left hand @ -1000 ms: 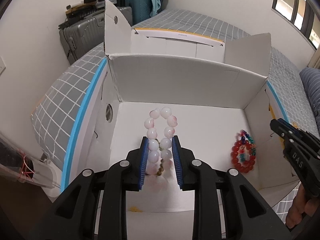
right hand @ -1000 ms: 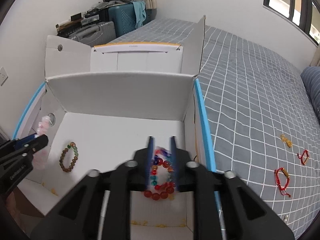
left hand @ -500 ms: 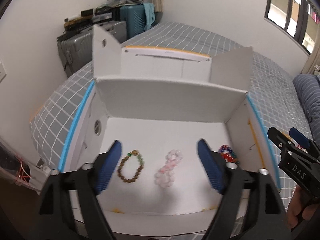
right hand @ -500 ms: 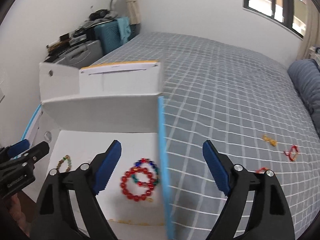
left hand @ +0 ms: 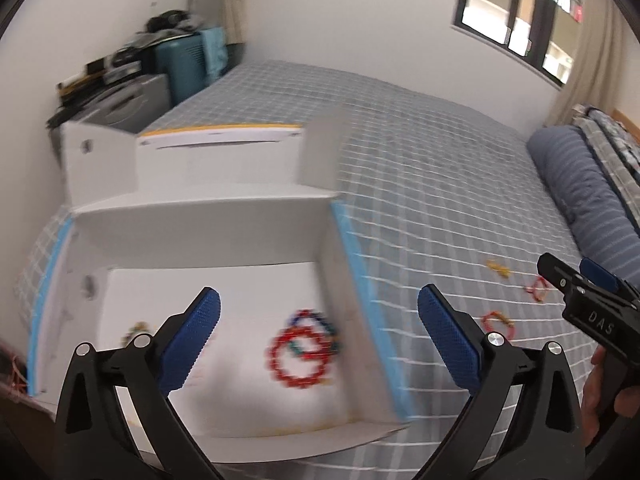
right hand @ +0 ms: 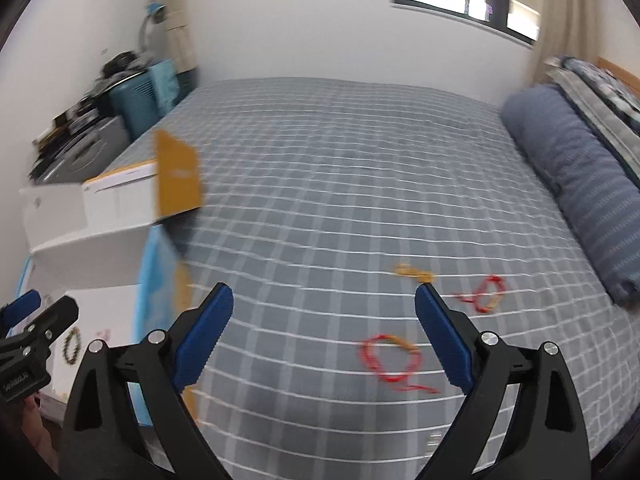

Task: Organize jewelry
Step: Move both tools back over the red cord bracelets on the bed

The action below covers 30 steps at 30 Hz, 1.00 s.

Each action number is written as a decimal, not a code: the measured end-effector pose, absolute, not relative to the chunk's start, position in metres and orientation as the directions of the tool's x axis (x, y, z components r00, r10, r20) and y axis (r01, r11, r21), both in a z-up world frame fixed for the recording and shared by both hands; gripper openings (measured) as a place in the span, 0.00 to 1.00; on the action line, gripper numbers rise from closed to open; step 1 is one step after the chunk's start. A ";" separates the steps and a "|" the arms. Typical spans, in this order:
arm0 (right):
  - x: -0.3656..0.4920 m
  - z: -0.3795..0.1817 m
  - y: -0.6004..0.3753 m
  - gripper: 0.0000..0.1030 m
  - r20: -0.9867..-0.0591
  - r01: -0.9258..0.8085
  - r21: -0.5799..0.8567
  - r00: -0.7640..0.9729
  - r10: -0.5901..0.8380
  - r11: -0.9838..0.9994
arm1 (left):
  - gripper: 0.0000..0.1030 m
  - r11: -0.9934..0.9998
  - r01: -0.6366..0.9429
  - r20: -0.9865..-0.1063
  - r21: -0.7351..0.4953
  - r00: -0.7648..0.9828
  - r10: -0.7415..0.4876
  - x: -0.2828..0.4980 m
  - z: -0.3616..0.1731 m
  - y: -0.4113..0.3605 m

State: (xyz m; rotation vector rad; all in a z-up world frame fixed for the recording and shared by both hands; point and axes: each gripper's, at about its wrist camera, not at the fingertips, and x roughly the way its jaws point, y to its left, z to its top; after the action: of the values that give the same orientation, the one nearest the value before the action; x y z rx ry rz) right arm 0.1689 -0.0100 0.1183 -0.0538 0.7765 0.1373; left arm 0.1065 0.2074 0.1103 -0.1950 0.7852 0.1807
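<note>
Checked bed [right hand: 340, 184], white box [left hand: 208, 224] at left, both tools wide open, empty

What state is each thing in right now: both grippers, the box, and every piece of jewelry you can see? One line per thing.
Left gripper: open, empty, above the box.
Right gripper: open, empty, above the bed.
Box: flaps open, on the bed.
Red bead bracelet: lying in the box.
Green bead bracelet: lying in the box.
Red string bracelet: loose on the bed.
Second red bracelet: loose on the bed.
Yellow piece: loose on the bed.
</note>
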 end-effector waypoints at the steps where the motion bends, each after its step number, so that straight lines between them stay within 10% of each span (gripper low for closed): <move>1: 0.173 0.118 -0.024 0.86 -0.705 -0.121 -0.003 0.704 0.084 0.993 | 0.94 0.971 -0.216 -0.717 -0.106 0.693 0.076 0.112 0.110 0.197; 30: 0.299 -0.023 -0.224 0.75 -0.865 0.101 0.003 0.499 -0.048 0.995 | 0.94 0.998 0.021 -0.847 -0.056 0.529 -0.059 0.257 -0.030 -0.021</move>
State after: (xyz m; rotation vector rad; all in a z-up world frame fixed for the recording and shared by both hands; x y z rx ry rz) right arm 0.2985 -0.2241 -0.0228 0.0559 1.0449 -0.0905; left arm 0.2573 -0.0212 -0.0303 -0.0400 1.0124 -0.0477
